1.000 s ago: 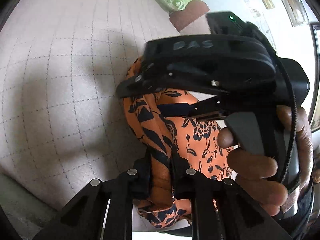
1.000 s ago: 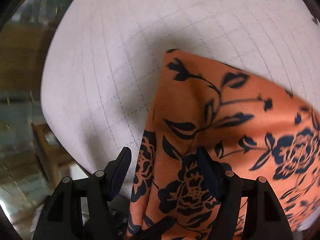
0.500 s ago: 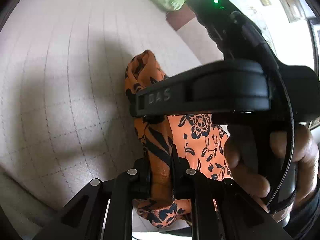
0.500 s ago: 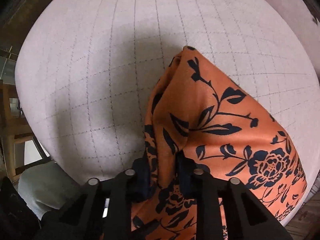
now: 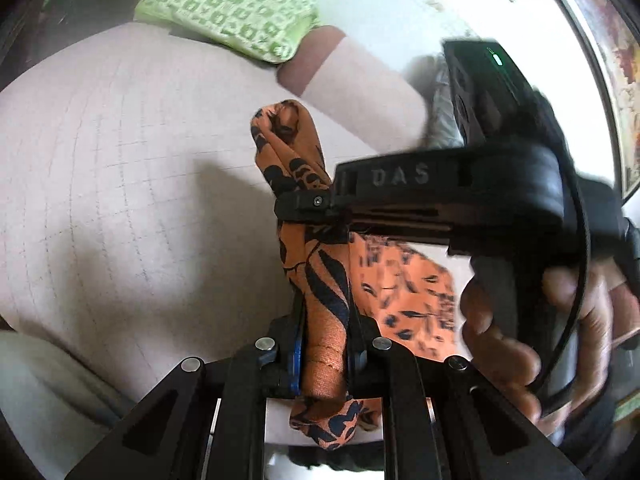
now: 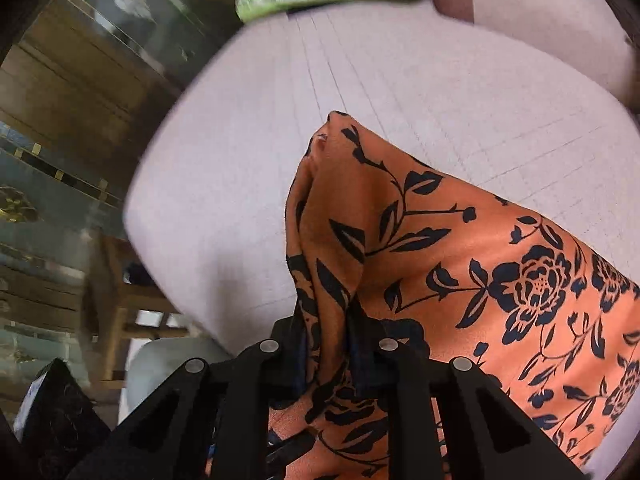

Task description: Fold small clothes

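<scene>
left claw [image 5: 325,336] pinching orange cloth [image 5: 326,280] | right claw [image 6: 329,340] likewise

- Orange floral garment [image 6: 460,264] clamped in my right gripper [image 6: 328,336]: thin woven cloth, smooth, slight sheen.
- Same cloth bunched in my left gripper [image 5: 324,328], fine weave visible up close.
- Gripper fingers [image 5: 294,344]: matt black plastic, bright metal pin heads.
- Bed cover [image 5: 120,208] under my tools: matt quilted fabric, stitched grid.
- Green pillow [image 5: 232,16] beyond my left tool: printed matt cloth.
- Stool [image 6: 120,292] left of my right tool: bare wood.
</scene>
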Action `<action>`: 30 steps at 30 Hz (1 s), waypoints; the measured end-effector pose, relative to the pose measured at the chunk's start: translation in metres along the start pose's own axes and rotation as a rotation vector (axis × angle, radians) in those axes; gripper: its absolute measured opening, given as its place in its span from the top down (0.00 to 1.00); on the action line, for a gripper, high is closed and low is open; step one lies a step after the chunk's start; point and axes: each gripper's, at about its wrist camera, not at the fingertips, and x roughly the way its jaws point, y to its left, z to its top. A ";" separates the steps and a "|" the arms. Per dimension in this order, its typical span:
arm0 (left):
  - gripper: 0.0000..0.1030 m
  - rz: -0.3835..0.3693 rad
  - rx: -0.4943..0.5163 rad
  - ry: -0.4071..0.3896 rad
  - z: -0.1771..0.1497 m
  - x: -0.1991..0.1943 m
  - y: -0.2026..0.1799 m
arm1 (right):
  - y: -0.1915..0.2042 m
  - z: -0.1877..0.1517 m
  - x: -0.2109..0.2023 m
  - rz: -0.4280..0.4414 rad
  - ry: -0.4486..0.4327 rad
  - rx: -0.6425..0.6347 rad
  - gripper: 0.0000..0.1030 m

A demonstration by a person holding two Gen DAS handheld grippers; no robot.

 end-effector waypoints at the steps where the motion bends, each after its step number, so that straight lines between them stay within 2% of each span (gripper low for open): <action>1: 0.88 0.000 0.013 -0.003 -0.001 -0.006 -0.005 | -0.008 -0.008 -0.016 0.025 -0.032 0.010 0.85; 4: 0.88 0.008 0.089 -0.019 -0.005 -0.020 -0.038 | -0.023 -0.023 -0.055 0.099 -0.128 0.040 0.85; 7: 0.88 -0.044 0.105 0.003 -0.011 -0.028 -0.067 | -0.038 -0.036 -0.086 0.165 -0.184 0.072 0.85; 10: 0.88 -0.059 0.198 0.007 -0.020 -0.033 -0.111 | -0.059 -0.059 -0.122 0.236 -0.265 0.091 0.85; 14: 0.88 -0.076 0.293 0.055 -0.037 -0.014 -0.165 | -0.098 -0.095 -0.159 0.339 -0.367 0.146 0.85; 20: 0.87 -0.130 0.406 0.200 -0.071 0.062 -0.233 | -0.191 -0.177 -0.179 0.427 -0.499 0.276 0.85; 24: 0.87 -0.090 0.421 0.289 -0.083 0.132 -0.251 | -0.267 -0.205 -0.158 0.491 -0.531 0.460 0.85; 27: 0.87 -0.038 0.419 0.388 -0.094 0.183 -0.250 | -0.309 -0.215 -0.130 0.419 -0.475 0.604 0.85; 30: 0.86 0.054 0.405 0.465 -0.109 0.220 -0.245 | -0.329 -0.218 -0.107 0.261 -0.368 0.701 0.83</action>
